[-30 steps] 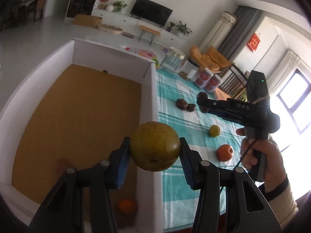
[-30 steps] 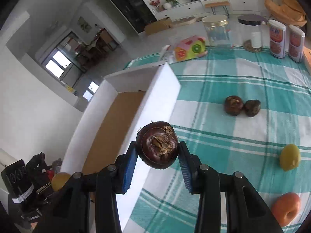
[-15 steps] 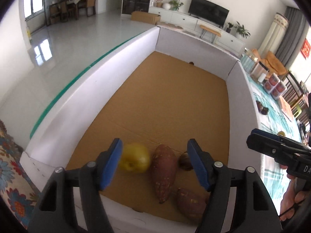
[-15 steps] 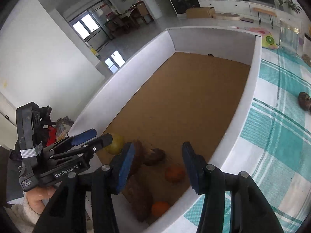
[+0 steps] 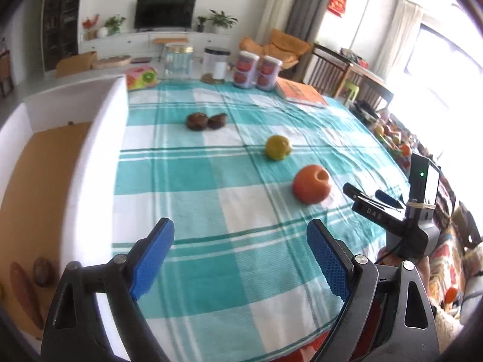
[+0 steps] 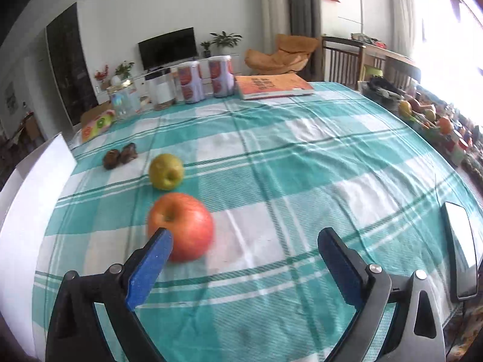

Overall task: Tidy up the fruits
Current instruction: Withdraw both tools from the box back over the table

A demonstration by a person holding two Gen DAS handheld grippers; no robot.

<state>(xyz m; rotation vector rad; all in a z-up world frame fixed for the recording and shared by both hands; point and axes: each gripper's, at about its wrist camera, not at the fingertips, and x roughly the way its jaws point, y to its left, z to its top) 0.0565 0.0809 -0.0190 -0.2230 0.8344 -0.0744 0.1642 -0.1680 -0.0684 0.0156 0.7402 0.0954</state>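
Note:
A red apple (image 5: 311, 184) (image 6: 181, 226), a yellow-green apple (image 5: 277, 147) (image 6: 166, 171) and two dark brown water chestnuts (image 5: 206, 120) (image 6: 120, 157) lie on the teal checked tablecloth (image 5: 211, 199). A white cardboard box (image 5: 87, 163) (image 6: 27, 199) stands at the left, with a sweet potato (image 5: 24, 289) and a dark chestnut (image 5: 43, 271) inside. My left gripper (image 5: 241, 259) is open and empty above the cloth. My right gripper (image 6: 246, 268) is open and empty, its left finger just in front of the red apple; it also shows in the left wrist view (image 5: 371, 199).
Jars and cans (image 5: 256, 71) (image 6: 205, 80), a fruit-print box (image 5: 140, 78) and an orange book (image 5: 302, 93) (image 6: 271, 86) line the table's far edge. A phone (image 6: 460, 247) lies at the right edge. More fruit (image 6: 422, 111) sits beyond the table at the right.
Both grippers held fruit a second ago, dropped it into the box, and have swung right from over the box to over the tablecloth, open and empty.

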